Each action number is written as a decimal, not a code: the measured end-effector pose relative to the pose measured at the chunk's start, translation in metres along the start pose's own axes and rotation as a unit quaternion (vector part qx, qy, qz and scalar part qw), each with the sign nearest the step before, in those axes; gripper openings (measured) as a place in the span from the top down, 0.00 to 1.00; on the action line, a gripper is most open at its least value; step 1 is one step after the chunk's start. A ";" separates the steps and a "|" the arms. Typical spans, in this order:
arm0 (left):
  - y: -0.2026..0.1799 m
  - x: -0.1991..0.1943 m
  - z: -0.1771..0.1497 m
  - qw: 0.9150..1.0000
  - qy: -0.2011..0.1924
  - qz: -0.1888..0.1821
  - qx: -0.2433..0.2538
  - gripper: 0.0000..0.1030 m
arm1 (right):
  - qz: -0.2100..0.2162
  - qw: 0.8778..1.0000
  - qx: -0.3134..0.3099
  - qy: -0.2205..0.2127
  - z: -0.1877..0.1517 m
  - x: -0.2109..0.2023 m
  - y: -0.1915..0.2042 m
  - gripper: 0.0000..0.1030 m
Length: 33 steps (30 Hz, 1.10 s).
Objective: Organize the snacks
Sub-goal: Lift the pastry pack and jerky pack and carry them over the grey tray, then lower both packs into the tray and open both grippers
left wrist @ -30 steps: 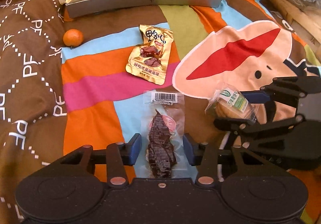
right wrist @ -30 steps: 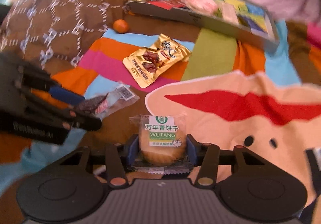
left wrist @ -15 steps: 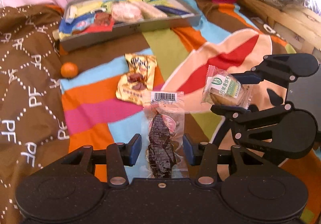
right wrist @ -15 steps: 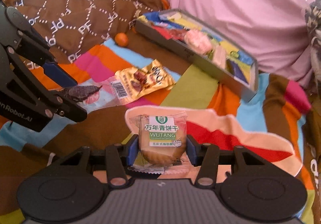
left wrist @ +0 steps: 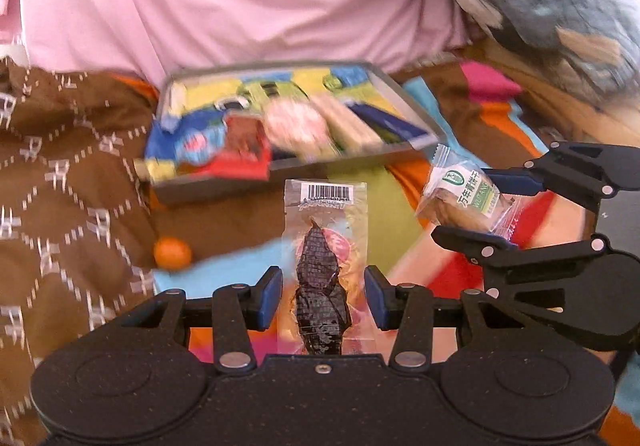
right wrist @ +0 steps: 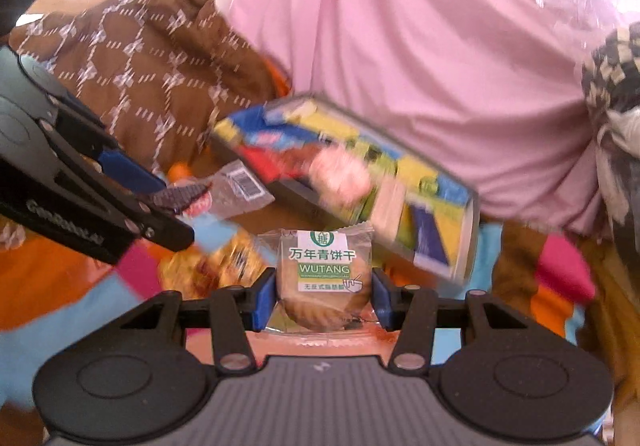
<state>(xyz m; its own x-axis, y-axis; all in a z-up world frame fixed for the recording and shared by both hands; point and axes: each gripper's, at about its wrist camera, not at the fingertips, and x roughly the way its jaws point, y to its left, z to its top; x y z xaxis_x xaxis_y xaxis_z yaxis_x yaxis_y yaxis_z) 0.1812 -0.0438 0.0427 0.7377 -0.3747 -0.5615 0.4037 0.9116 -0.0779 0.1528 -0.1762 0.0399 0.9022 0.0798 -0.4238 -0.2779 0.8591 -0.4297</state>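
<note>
Two handheld grippers hang side by side above a patchwork bedspread (left wrist: 380,214), each carrying a wrapped snack and both pointed at a grey tray (left wrist: 404,98) already packed with bright packets. The left gripper (left wrist: 323,296) holds a clear packet of dark dried meat (left wrist: 323,258) upright, barcode end uppermost; its blue pads (left wrist: 269,296) stand narrowly apart on either side of the wrapper's lower part, pressing its thin edges. From the right wrist camera the same packet (right wrist: 222,192) juts out sideways from that gripper's tips, lifted clear of the cloth. The right gripper (right wrist: 323,302) is pinched onto a round biscuit in a clear wrapper with a green-and-white label (right wrist: 324,274), the pads tight against both sides; seen from the left wrist camera, the right gripper (left wrist: 480,206) reaches in from the right edge, tilted, with the biscuit (left wrist: 466,202) between its jaws just short of the tray's near right corner. A small orange fruit (left wrist: 172,253) lies on the brown patterned cloth in front of the tray, and a gold foil snack bag (right wrist: 216,266) lies blurred on the spread below the grippers. Pink fabric (right wrist: 400,26) rises behind the tray (right wrist: 468,242).
</note>
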 end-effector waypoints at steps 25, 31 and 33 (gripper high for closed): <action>0.095 0.141 0.120 0.992 -0.080 0.037 -0.088 0.55 | -0.014 0.997 0.080 -0.012 0.070 0.193 -0.077 0.48; 0.098 0.158 0.112 0.992 -0.057 0.047 -0.102 0.54 | -0.014 0.995 0.102 0.003 0.060 0.205 -0.081 0.48; 0.099 0.160 0.111 0.992 -0.055 0.048 -0.105 0.54 | -0.011 0.994 0.107 0.008 0.059 0.208 -0.083 0.47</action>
<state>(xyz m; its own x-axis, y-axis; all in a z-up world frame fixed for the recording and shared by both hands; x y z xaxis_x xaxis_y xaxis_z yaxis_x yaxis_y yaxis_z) 0.3990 -0.0326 0.0368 0.8267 -0.2903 -0.4821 0.2159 0.9547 -0.2047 0.3829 -0.2009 0.0340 0.9012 0.0524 -0.4302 -0.1797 0.9485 -0.2610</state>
